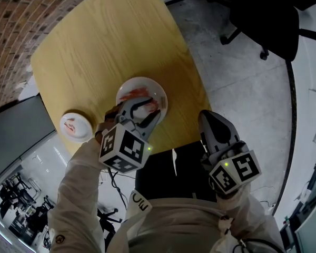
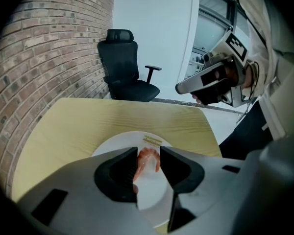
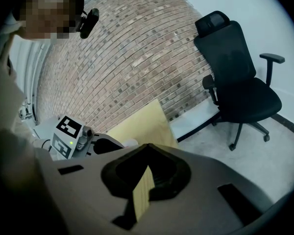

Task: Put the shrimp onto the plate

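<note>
Pinched between the pads of the left gripper (image 1: 142,109), a pink shrimp (image 2: 148,160) is held just above the large white plate (image 2: 116,142). In the left gripper view the jaws are seen part-way closed, each pad pressed against a side of the shrimp's body, and the thin tail is left hanging down towards the plate. The plate is set near the front edge of the light wooden table (image 2: 88,121), and a line of yellow print is seen on its far rim. Reddish patches are seen on the plate in the head view, but what they are cannot be told. A small white dish (image 1: 85,121) is placed at the table's near left corner, apart from the plate, and a reddish piece (image 1: 69,125) is seen lying in it. The right gripper (image 3: 145,148) is held off the table's near right edge, well apart from the plate, and it is pointed past that edge. Its jaws are pressed together at the tips, and nothing is gripped between them. A black office chair (image 2: 127,77) is seen beyond the table, beside the brick wall (image 2: 39,58).
</note>
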Demonstrator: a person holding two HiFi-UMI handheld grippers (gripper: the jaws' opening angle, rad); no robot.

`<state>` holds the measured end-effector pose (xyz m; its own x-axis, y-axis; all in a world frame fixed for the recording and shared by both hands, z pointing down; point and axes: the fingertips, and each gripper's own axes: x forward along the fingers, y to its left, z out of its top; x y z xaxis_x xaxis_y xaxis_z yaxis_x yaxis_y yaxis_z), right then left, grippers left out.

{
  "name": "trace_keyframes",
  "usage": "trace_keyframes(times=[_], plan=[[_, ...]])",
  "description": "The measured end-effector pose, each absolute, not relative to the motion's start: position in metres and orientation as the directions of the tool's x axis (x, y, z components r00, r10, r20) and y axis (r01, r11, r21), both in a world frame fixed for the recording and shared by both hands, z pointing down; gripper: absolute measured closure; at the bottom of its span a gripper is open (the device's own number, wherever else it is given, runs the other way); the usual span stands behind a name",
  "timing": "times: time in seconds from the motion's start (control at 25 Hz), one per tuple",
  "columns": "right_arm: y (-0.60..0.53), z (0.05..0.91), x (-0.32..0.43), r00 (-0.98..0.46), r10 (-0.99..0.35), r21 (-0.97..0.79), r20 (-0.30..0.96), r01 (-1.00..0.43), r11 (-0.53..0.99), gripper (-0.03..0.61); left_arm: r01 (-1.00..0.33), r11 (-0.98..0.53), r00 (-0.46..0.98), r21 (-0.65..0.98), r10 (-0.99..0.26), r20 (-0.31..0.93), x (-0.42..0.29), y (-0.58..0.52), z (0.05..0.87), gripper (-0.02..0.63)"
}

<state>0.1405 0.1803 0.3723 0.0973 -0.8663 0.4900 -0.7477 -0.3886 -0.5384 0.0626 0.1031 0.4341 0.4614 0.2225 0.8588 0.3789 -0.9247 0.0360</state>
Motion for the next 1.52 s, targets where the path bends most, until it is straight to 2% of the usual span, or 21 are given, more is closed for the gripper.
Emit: trace_keyframes(times=[0.68, 1.52], plan=[[0.177, 0.379, 0.152, 0.079, -0.868, -0.548, 0.490, -0.747, -0.377, 0.555, 0.282, -0.954, 0.495, 0.106, 0.239, 0.836, 0.070, 0.105, 0.436, 0.468], [0.177, 0.374, 0.142, 0.056, -0.872, -0.543, 0.487, -0.762, -0.352, 0.555, 0.227, -0.971, 0.561, 0.072, 0.191, 0.805, 0.068, 0.106, 0.423, 0.468]])
